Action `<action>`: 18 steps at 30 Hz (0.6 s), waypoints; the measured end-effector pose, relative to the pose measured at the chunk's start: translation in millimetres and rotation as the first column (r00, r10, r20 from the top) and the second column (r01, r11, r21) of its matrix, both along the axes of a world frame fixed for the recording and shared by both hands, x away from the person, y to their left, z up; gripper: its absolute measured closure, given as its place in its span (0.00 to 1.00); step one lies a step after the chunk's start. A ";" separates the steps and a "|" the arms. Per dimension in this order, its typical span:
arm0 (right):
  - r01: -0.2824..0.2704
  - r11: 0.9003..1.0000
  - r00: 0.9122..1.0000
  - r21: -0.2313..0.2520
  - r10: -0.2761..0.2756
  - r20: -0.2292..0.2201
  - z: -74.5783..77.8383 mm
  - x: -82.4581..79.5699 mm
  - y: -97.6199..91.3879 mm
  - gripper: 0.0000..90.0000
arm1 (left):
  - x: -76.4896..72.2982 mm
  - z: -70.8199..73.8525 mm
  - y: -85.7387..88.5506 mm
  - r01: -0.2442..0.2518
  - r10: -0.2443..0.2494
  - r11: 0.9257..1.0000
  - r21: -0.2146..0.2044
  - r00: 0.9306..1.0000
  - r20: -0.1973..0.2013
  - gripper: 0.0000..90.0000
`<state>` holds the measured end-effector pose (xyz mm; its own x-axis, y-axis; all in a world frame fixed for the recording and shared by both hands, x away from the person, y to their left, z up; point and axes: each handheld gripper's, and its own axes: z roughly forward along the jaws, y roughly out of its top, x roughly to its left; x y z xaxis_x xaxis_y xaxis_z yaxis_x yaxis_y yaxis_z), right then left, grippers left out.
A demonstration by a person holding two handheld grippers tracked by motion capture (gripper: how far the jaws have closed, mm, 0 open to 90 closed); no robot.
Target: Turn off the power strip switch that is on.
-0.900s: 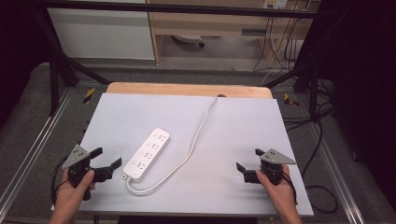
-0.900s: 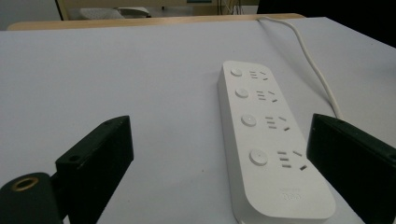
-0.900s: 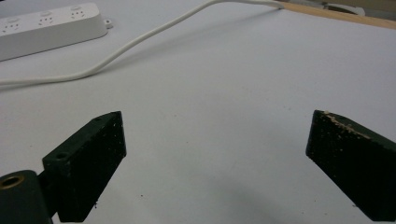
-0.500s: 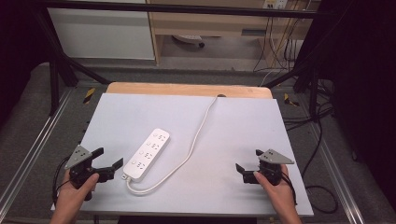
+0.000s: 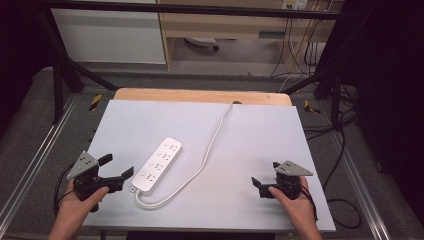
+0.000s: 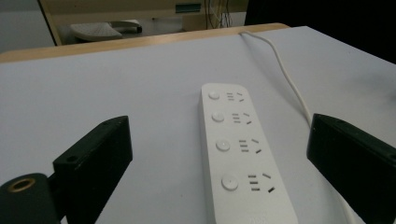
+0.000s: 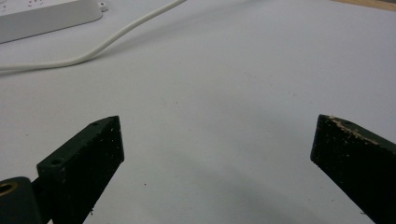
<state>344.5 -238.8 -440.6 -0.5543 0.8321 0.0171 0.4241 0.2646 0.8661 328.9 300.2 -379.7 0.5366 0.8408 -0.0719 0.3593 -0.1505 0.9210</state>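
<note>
Lying between grippers, power strip (image 5: 156,165), cable (image 5: 210,145)

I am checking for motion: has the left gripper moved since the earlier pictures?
Yes. In the high view the left gripper has shifted slightly right, toward the white power strip, which lies where it was on the table.

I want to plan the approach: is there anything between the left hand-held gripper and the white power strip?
Nothing visible. The left hand-held gripper is open, and just bare table lies between it and the power strip.
</note>
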 end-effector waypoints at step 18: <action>-0.003 1.000 1.000 -0.002 0.003 -0.016 -0.1 -1.2 -1.7 0.03 | 38.4 40.3 -29.7 0.050 -0.050 0.999 -0.001 0.998 0.031 0.08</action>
<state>343.3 -240.5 -440.8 -0.5563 0.8306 0.0245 0.4372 0.2675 0.8587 367.3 270.5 -339.3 0.5797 0.8129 -0.0563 0.3225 -0.1654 0.9320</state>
